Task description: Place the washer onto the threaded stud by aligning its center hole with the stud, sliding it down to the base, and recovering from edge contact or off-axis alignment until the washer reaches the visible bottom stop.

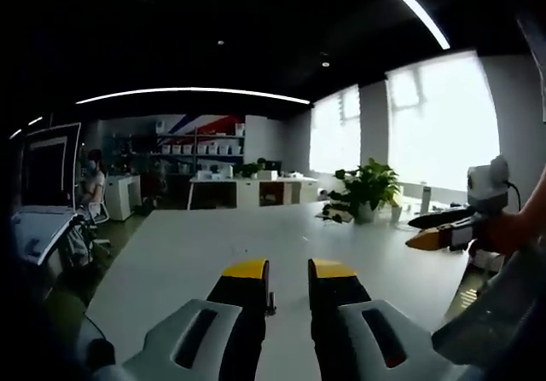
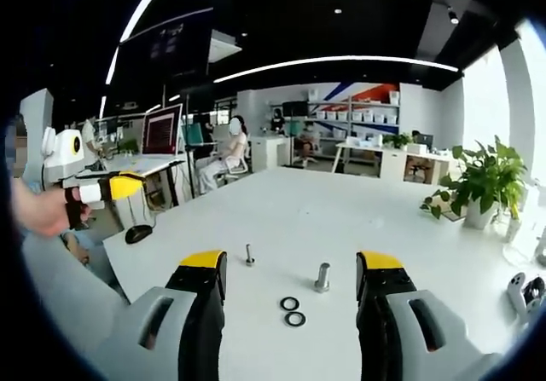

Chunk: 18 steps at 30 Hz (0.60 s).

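The right gripper (image 2: pixel 290 270) hangs wide open above two washers (image 2: pixel 293 311) beside the stud (image 2: pixel 322 277), likely lining up a pick, while the left gripper (image 1: pixel 288 272) (jaws narrowly apart, empty) waits over the white table (image 1: pixel 171 253).

An open-plan office, with a long white table (image 2: pixel 341 210) running toward shelves at the far wall.

A potted plant (image 2: pixel 482 185) stands at the table's window-side edge, also seen in the left gripper view (image 1: pixel 367 189). Seated people work at desks across the room, one at a monitor (image 2: pixel 162 129). A dark mouse-like object (image 2: pixel 138 233) lies near the table's corner, and shelves of white boxes (image 2: pixel 363 112) line the back wall beneath ceiling light strips (image 2: pixel 333 60).
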Available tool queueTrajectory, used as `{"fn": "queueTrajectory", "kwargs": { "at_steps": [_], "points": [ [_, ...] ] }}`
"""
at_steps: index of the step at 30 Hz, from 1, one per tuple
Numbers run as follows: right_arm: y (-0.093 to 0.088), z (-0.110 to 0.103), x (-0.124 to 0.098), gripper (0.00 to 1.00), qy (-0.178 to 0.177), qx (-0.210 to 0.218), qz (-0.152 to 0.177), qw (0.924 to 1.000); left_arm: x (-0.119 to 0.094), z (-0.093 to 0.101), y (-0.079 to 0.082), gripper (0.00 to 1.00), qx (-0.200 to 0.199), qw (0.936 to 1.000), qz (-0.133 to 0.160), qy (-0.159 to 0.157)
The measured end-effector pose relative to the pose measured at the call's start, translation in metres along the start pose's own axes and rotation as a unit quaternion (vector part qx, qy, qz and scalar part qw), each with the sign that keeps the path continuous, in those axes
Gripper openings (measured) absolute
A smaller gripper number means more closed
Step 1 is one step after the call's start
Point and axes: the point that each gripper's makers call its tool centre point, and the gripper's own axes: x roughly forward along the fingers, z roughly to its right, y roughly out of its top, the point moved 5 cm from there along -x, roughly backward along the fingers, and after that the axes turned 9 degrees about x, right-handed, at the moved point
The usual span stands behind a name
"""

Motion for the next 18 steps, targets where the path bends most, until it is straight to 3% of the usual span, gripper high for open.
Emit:
{"fn": "queueTrajectory", "kwargs": {
  "at_steps": [18],
  "points": [
    [-0.024,0.012,0.018,0.63,-0.009,0.015,-0.041,0.9990,-0.001,-0.001,-0.001,0.16,-0.004,0.9999,0.004,0.010]
  ]
}}
